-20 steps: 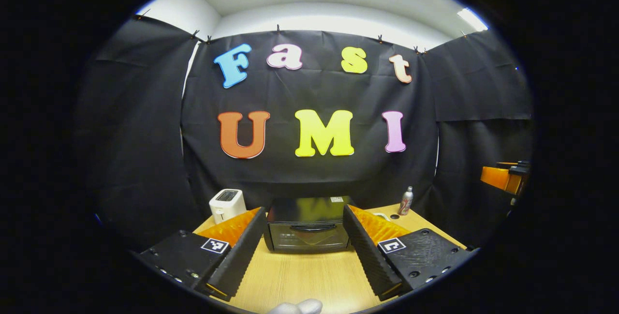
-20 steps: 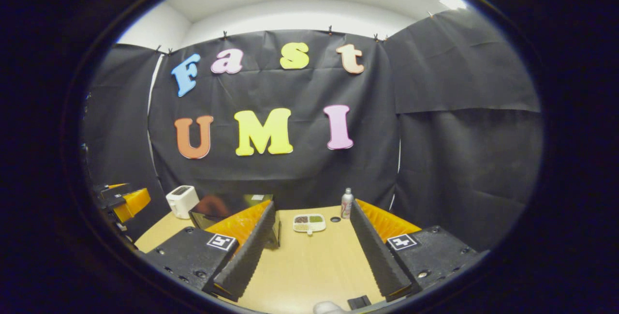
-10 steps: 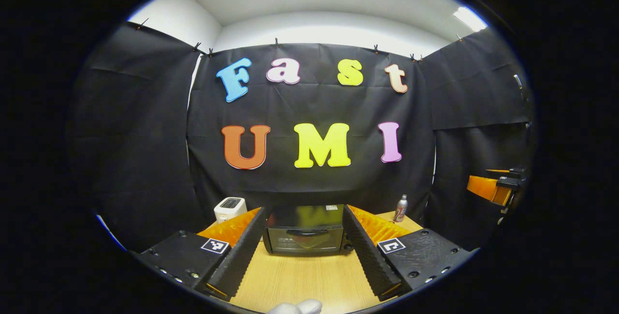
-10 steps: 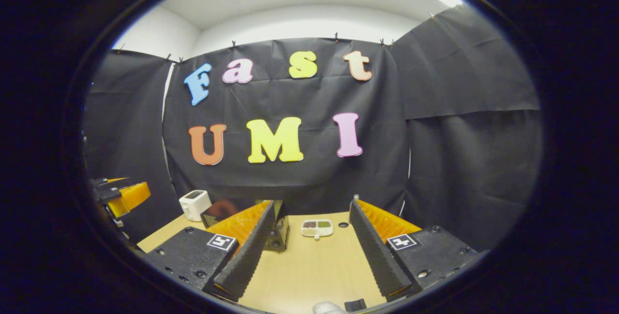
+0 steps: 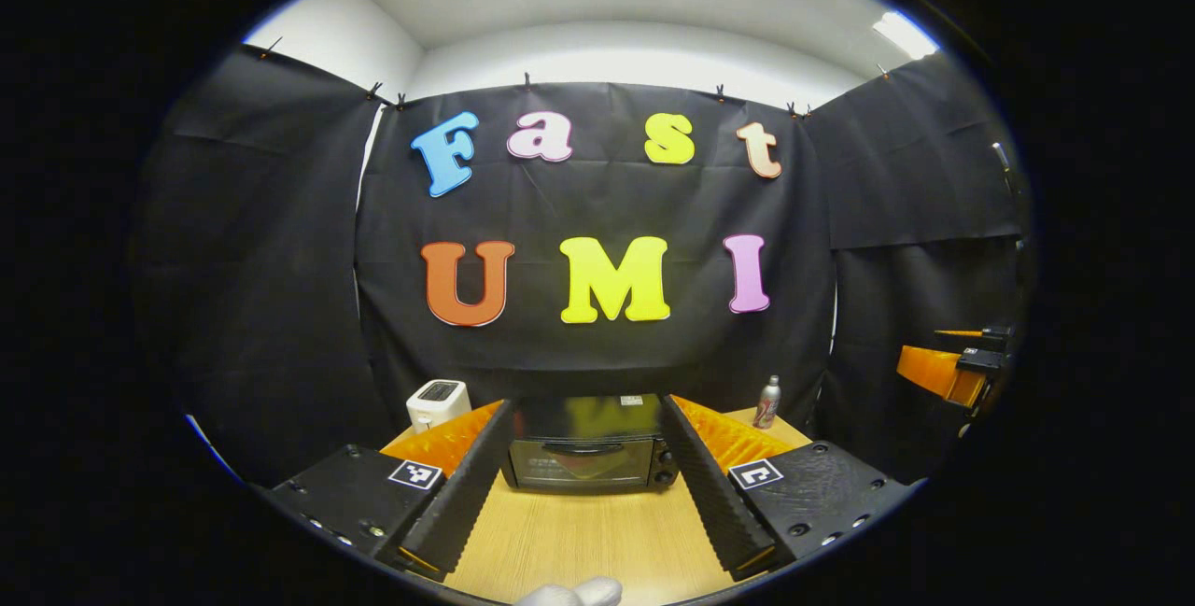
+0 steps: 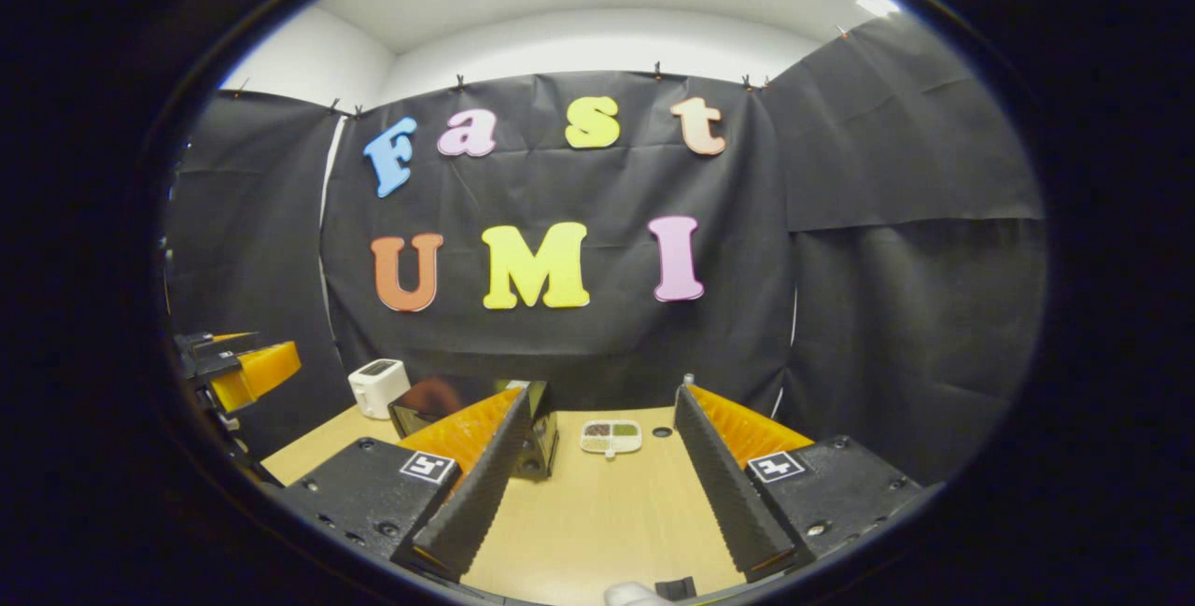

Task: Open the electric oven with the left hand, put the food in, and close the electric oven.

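Observation:
A black electric oven (image 5: 586, 445) stands at the back of the wooden table (image 5: 579, 541), its door shut, straight ahead of my left gripper (image 5: 586, 485), which is open and well short of it. In the right gripper view the oven (image 6: 537, 429) sits at the left, partly hidden by a finger. A small white food tray (image 6: 611, 437) with brown and green portions lies on the table ahead of my right gripper (image 6: 605, 485), which is open and empty. The other gripper (image 6: 243, 371) hovers at the far left edge.
A white toaster (image 5: 436, 401) stands left of the oven, also seen as the toaster (image 6: 378, 387). A small metal bottle (image 5: 766, 402) stands at the back right. The right gripper (image 5: 952, 368) hangs at the right edge. A small dark hole (image 6: 661, 432) marks the table beside the tray.
Both grippers have drawn back and tilted up: the oven and the tray look smaller and farther off. In the right gripper view the bottle has slipped behind the right finger.

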`<state>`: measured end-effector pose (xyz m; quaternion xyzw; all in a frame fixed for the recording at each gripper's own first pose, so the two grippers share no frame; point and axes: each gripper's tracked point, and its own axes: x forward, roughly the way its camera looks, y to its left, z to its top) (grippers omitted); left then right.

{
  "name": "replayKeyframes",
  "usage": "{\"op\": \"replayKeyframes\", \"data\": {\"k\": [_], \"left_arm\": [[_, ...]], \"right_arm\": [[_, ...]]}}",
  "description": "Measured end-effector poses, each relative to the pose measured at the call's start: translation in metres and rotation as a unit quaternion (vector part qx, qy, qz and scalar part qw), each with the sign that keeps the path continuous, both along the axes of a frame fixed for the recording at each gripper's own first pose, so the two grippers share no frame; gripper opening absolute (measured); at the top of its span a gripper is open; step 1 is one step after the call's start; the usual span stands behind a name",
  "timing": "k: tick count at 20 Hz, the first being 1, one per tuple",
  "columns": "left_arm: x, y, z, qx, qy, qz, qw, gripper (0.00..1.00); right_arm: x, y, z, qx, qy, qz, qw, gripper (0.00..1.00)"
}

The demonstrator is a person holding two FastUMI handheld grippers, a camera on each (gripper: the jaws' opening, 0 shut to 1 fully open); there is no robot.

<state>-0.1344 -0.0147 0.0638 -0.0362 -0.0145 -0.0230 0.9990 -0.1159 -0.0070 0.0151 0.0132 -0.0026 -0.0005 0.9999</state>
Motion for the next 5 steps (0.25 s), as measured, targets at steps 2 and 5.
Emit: {"op": "replayKeyframes", "data": {"k": [2,5], "left_arm": [[0.0011,-0.0027,-0.0003,0.000,0.002,-0.002,1.000,0.96],[0.0003,-0.0069,0.0000,0.001,0.002,-0.004,1.000,0.96]], "right_arm": [[-0.0010,-0.0009,0.0022,0.000,-0.002,-0.001,1.000,0.96],[-0.0025,-0.0011,0.0028,-0.001,-0.003,0.000,1.000,0.96]]}}
